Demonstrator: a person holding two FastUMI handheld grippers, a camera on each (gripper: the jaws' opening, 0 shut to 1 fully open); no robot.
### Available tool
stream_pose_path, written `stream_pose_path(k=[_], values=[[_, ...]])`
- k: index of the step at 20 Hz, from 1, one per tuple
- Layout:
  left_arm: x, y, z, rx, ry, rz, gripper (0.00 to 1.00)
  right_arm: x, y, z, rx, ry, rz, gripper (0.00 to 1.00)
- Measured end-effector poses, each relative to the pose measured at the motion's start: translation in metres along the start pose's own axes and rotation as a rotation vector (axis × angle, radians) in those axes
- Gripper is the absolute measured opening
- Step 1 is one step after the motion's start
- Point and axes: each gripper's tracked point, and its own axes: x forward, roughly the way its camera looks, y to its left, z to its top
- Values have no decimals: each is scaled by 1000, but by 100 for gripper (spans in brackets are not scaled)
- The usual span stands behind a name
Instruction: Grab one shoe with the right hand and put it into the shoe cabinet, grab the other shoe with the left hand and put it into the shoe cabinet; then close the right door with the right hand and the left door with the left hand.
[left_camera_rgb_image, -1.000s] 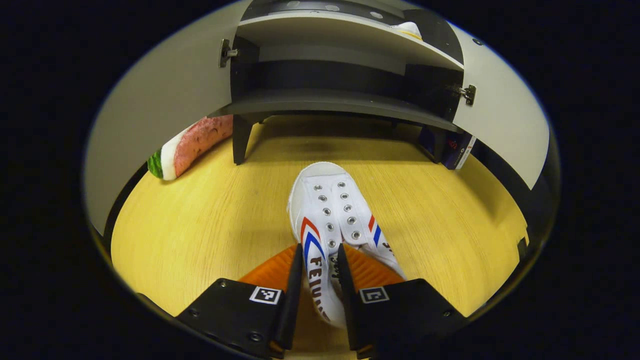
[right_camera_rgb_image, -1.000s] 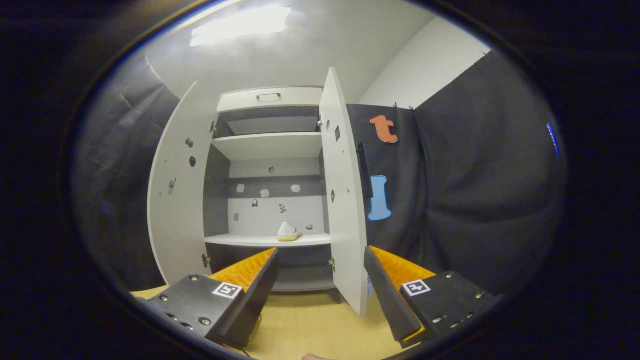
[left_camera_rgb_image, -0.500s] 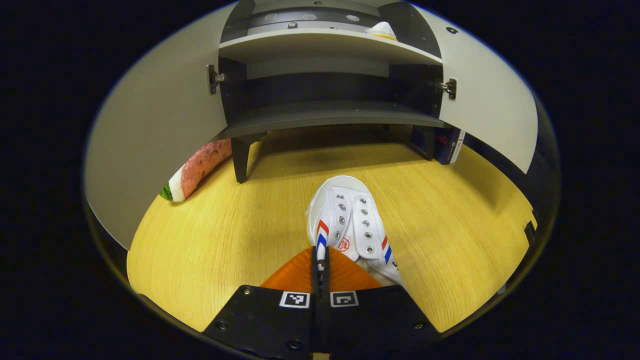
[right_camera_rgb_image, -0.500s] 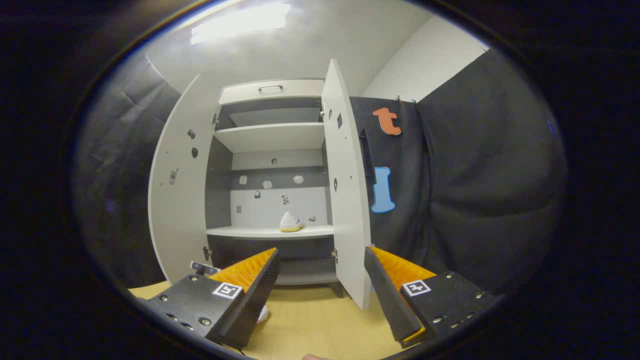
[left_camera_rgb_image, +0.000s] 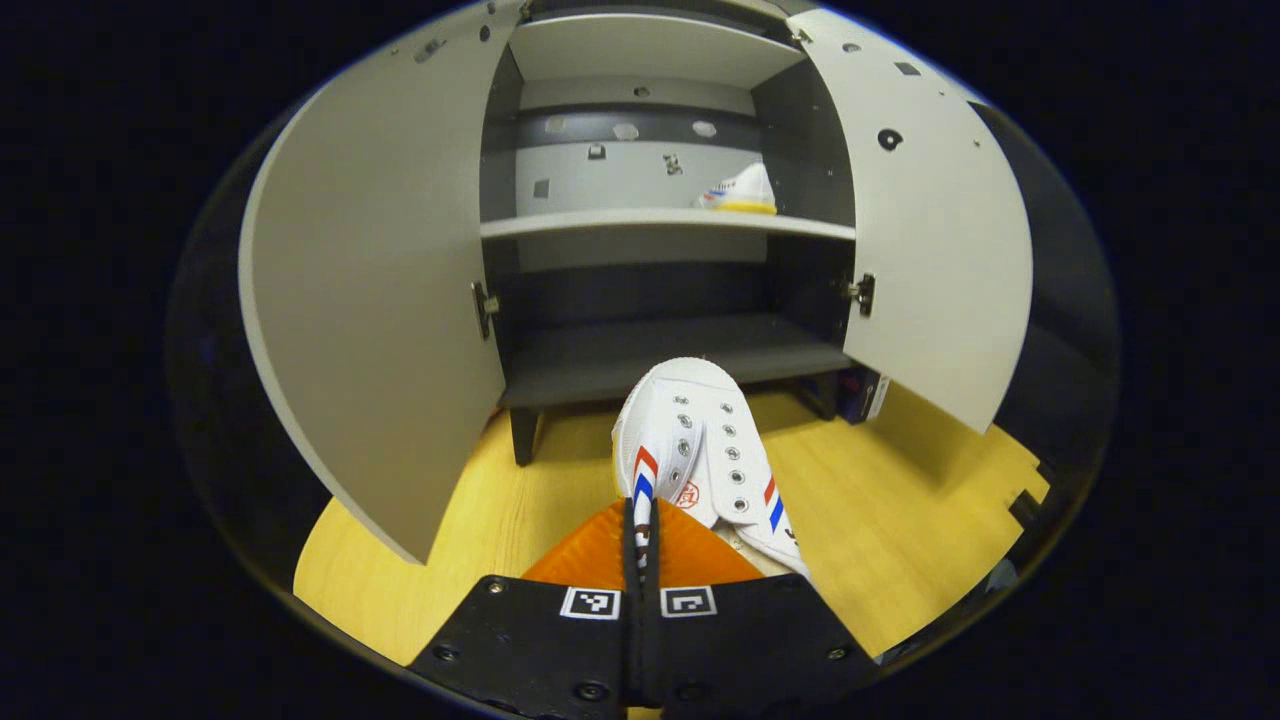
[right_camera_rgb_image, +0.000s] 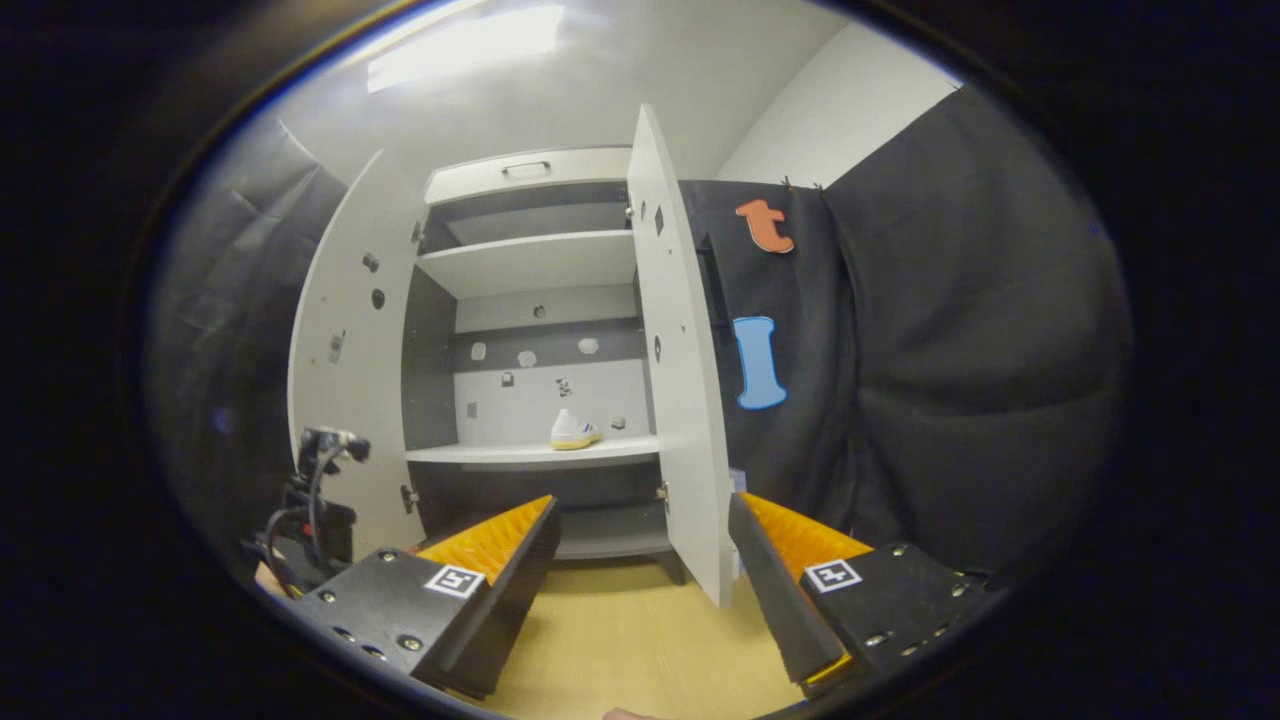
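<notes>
Shoe (left_camera_rgb_image: 700, 450) now lifted toward cabinet (left_camera_rgb_image: 650, 225)

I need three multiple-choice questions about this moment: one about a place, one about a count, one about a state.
1. Where is the placed shoe?
A. on the floor
B. on the middle shelf, right side
C. on the top shelf

2. How many cabinet doors are open?
A. none
B. one
C. two

3. What is the left gripper doing?
A. it is shut on the held shoe
B. it is open
C. it holds a door

Answers: 1 B, it rests on the middle shelf. 2 C, the left door and the right door stand wide. 3 A, both fingers pinch its side.
</notes>
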Motion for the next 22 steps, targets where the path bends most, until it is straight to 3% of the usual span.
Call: stream_pose_path(k=[4, 10, 13, 22], values=[[-26, 0, 56, 31, -122, 11, 0, -1, 8, 0, -7, 1, 27, 100], [-34, 7, 128, -37, -204, -10, 0, -7, 10, 10, -6, -21, 43, 100], [-24, 14, 173, 0, -259, 22, 0, -13, 8, 12, 7, -23, 47, 100], [46, 34, 312, -54, -391, 89, 0, -23, 7, 28, 51, -55, 83, 100]])
